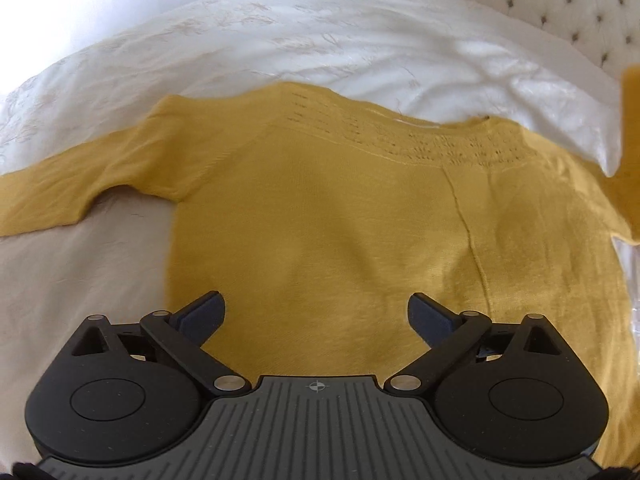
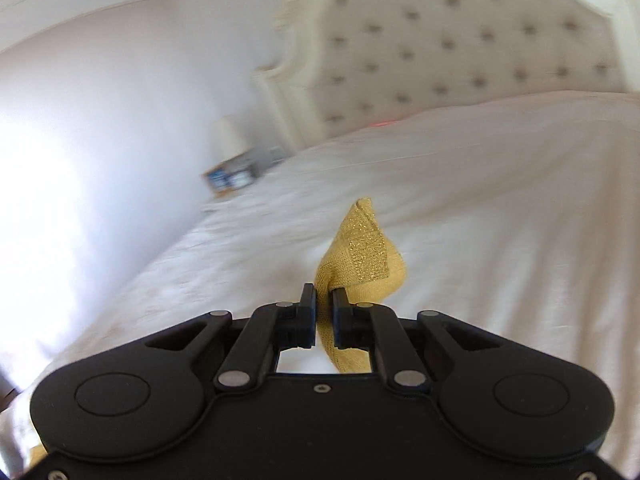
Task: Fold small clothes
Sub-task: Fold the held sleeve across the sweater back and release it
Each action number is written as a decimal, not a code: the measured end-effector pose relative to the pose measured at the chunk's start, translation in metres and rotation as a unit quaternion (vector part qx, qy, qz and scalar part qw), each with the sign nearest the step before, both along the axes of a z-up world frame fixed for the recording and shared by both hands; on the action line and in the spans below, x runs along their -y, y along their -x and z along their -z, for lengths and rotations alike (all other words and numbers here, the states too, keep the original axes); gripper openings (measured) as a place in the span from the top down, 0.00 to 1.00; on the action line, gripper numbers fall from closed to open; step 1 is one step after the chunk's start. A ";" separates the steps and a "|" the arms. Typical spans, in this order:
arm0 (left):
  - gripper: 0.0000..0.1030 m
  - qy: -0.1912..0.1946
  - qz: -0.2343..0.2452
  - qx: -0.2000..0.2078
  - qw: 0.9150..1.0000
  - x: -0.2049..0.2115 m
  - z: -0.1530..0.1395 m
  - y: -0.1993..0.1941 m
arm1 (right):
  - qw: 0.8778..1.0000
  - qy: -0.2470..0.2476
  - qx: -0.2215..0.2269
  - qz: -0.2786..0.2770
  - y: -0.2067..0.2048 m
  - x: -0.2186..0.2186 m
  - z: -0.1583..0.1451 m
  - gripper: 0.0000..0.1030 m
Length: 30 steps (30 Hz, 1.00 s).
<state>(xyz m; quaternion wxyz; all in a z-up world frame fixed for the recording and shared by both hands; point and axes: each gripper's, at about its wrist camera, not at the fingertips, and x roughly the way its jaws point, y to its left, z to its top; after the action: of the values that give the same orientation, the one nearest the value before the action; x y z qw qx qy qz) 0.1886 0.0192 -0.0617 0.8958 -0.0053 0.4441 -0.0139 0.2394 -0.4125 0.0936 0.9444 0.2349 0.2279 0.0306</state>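
Sweater (image 1: 320, 220) under left gripper (image 1: 316, 314), sleeve (image 2: 360, 256) in right gripper (image 2: 324, 308)

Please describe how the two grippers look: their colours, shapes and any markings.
Both are matte black. The left gripper has two round side discs, silver pivot pins, dark blue pads and a ribbed grey centre plate with a small crosshair mark. The right gripper has the same discs and pins. No cables show.

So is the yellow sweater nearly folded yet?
Not yet, it has only just begun. Done: the yellow sweater is spread flat on the white bedspread. In hand: the right gripper is shut on the sleeve cuff and holds it up off the bed. The left gripper hangs open over the body, holding nothing. Left: no fold shows yet, and the other sleeve lies stretched out.
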 end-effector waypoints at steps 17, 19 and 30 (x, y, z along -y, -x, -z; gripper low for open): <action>0.03 0.012 -0.065 0.030 0.997 -0.113 -0.020 0.043 | 0.968 0.091 -0.057 -0.227 -0.017 -0.304 0.102 0.86; 0.03 0.015 -0.066 0.029 0.997 -0.115 -0.020 0.041 | 0.963 0.101 -0.063 -0.240 -0.008 -0.320 0.116 0.84; 0.03 0.030 -0.025 0.035 0.999 -0.087 -0.026 0.019 | 0.962 0.071 -0.025 -0.263 0.030 -0.281 0.139 0.45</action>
<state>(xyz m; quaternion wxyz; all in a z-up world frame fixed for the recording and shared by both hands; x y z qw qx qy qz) 0.1695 0.1062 -0.0361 0.9103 -0.0426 0.4117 -0.0052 0.2092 -0.1316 -0.0454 0.9113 0.1003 0.3069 0.2554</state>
